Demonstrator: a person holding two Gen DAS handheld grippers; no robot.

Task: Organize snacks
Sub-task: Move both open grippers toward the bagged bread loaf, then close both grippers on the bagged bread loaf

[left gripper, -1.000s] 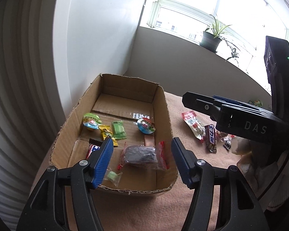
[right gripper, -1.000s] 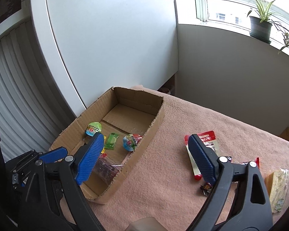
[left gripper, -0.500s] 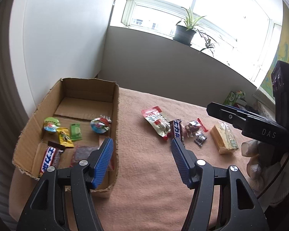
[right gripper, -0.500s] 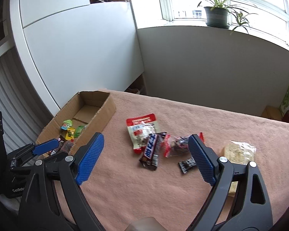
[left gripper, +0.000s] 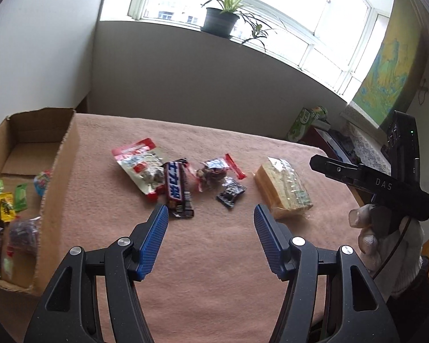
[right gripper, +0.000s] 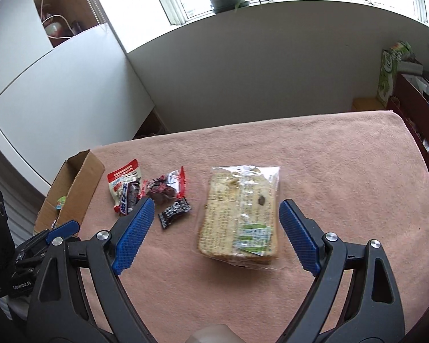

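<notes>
Pink cloth covers the tabletop; cardboard box sits far left. Cracker pack, clear-wrapped and pale, lies between the wide-open right tool. Left tool, open and empty, faces the chocolate bar.

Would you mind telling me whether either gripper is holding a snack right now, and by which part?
Nothing is held. The left gripper and the right gripper are both open and empty; the cracker pack lies untouched on the table.
</notes>
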